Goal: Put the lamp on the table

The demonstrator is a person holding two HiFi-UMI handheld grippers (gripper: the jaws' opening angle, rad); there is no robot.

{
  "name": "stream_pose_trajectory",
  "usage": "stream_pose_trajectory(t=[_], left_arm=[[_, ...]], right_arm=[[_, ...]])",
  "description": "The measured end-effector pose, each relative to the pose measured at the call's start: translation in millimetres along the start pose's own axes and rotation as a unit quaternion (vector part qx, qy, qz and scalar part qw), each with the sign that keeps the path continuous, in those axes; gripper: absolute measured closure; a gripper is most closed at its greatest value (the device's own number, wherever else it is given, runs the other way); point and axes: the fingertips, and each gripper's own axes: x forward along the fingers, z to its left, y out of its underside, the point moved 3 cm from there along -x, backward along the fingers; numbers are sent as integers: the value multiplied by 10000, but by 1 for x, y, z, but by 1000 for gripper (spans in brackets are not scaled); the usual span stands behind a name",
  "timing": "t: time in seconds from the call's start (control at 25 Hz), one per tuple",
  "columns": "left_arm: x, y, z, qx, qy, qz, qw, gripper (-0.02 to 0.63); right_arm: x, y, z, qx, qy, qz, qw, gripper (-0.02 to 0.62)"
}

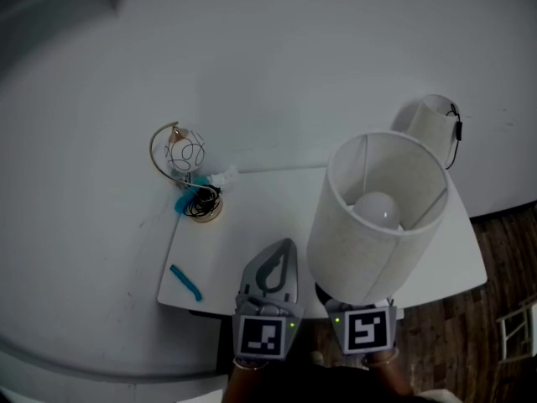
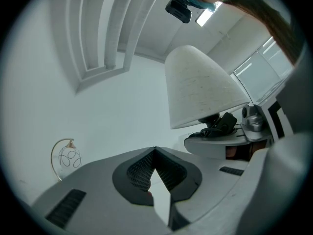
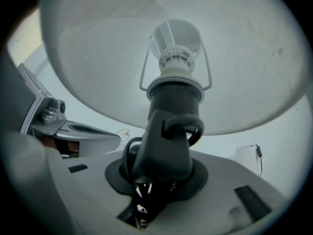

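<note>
The lamp, with a white drum shade (image 1: 369,233) and a bulb (image 1: 377,210) inside, stands upright over the near right part of the white table (image 1: 252,221). My right gripper (image 1: 340,302) sits under the shade, mostly hidden by it. In the right gripper view, that gripper (image 3: 156,180) is shut on the lamp's dark stem (image 3: 168,136), with the shade (image 3: 244,58) spreading above. My left gripper (image 1: 285,247) hovers just left of the lamp, jaws shut and empty. From the left gripper (image 2: 155,153), the shade (image 2: 200,87) rises at the right.
A small gold arc lamp with a wire ball (image 1: 186,154) and a coiled dark cord (image 1: 203,204) stands at the table's far left corner. A blue strip (image 1: 185,282) lies near the left front edge. Another white shade (image 1: 432,124) stands behind the table. Dark wooden floor (image 1: 503,250) shows at right.
</note>
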Motion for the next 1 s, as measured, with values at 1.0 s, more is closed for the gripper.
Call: stream_pose_trajectory(t=[1.0], left_arm=[[5, 8, 22, 34, 48, -6, 10000, 606]], right_arm=[[24, 19, 13, -115, -54, -5, 9999, 496]])
